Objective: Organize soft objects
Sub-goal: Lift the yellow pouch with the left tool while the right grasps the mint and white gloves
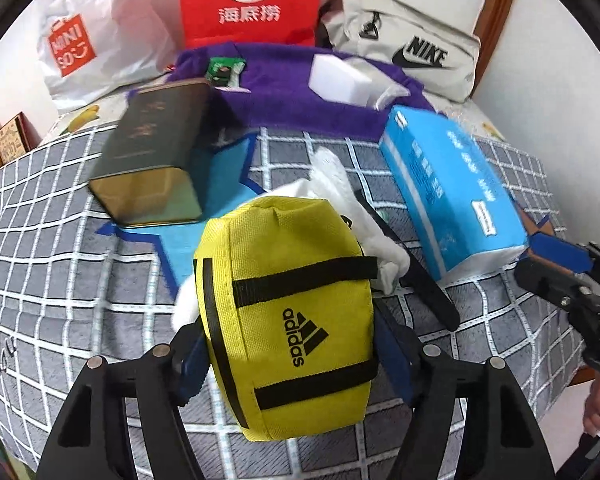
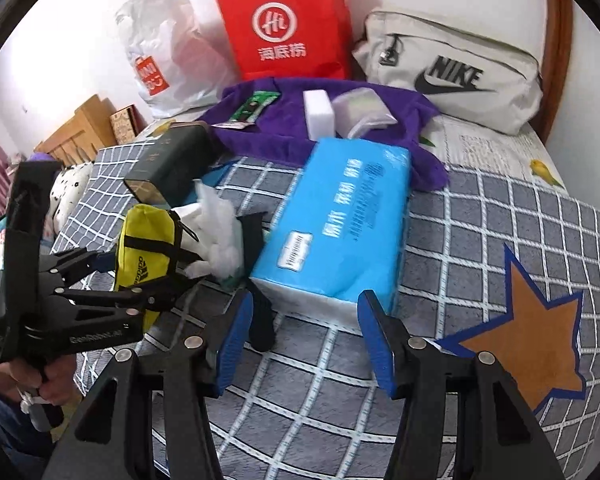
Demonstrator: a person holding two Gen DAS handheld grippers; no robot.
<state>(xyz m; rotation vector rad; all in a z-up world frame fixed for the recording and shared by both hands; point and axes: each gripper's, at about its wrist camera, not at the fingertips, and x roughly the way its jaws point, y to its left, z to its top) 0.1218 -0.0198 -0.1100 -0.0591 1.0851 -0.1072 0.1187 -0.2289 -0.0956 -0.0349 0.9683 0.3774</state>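
My left gripper (image 1: 292,354) is shut on a yellow adidas pouch (image 1: 288,320), held above the checked bedspread; it also shows in the right wrist view (image 2: 146,248). White soft cloth (image 1: 340,196) lies behind the pouch, with a black strap (image 1: 416,268) beside it. My right gripper (image 2: 306,340) is open, its blue pads on either side of the near end of a blue tissue pack (image 2: 340,224), not touching it. The pack also shows in the left wrist view (image 1: 452,188).
A dark green tin box (image 1: 156,152) lies on a blue star patch (image 1: 220,200). A purple towel (image 1: 284,92) carries a white sponge block (image 1: 340,76). Behind stand a Miniso bag (image 1: 84,40), red paper bag (image 1: 252,0) and Nike bag (image 1: 404,40). An orange star patch (image 2: 528,336) is at right.
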